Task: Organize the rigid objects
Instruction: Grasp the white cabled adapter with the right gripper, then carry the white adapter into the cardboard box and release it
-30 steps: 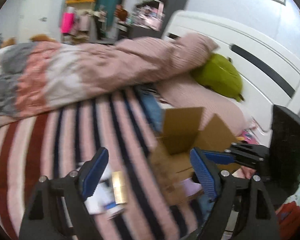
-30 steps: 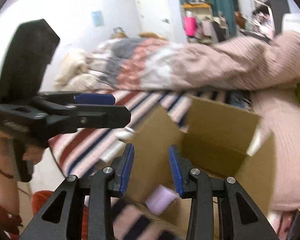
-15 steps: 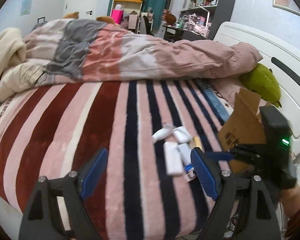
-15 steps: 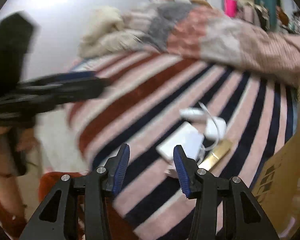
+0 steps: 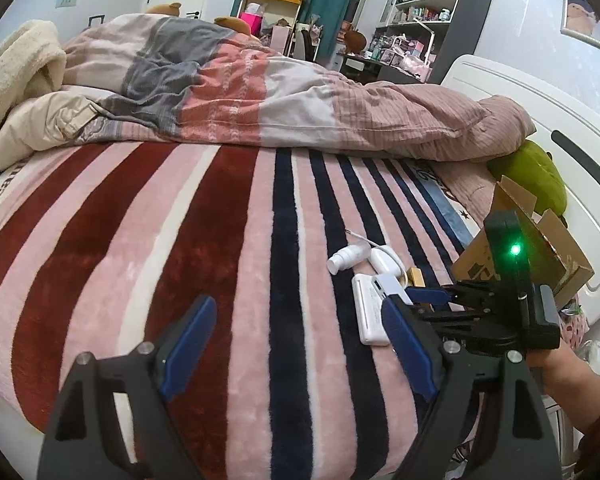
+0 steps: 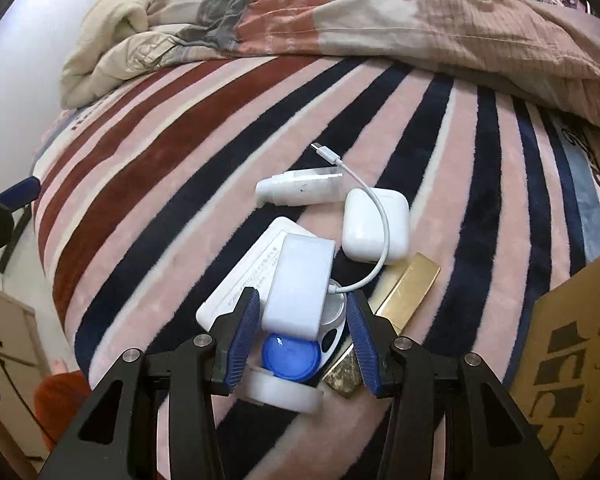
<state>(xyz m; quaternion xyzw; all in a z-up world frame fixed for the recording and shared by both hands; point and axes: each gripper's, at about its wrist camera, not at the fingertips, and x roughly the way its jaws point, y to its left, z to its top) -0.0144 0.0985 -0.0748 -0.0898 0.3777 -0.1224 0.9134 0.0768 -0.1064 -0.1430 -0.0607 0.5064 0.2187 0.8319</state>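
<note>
Striped in pink, maroon and navy, the bed blanket [image 6: 440, 128] fills both views, with a rumpled quilt [image 5: 260, 92] heaped along its far side and shelves seen at twelve o'clock in the left wrist view. A small heap of rigid objects is gathered on the blanket: a white spray bottle [image 6: 300, 191] is laid flat, an earbud case [image 6: 376, 224] is set just beside it at four o'clock with a white cable [image 6: 382, 240] draped over it, and a gold bar-shaped box [image 6: 408, 288] is angled at five o'clock from the case. A flat white power bank [image 6: 240, 280] is partly covered by a pale lavender box [image 6: 300, 284], under which a white round case with a blue lid [image 6: 290, 356] is seen. The right gripper [image 6: 302, 334] is brought down over that heap, its jaws parted, having just been opening, with the lavender box between the blue pads and a gap visible on each side. The left gripper [image 5: 296, 348] is held wide apart over bare stripes, nothing between its pads. A cardboard box [image 5: 540, 248] is stood at three o'clock from the heap, near the white headboard [image 5: 540, 120].
</note>
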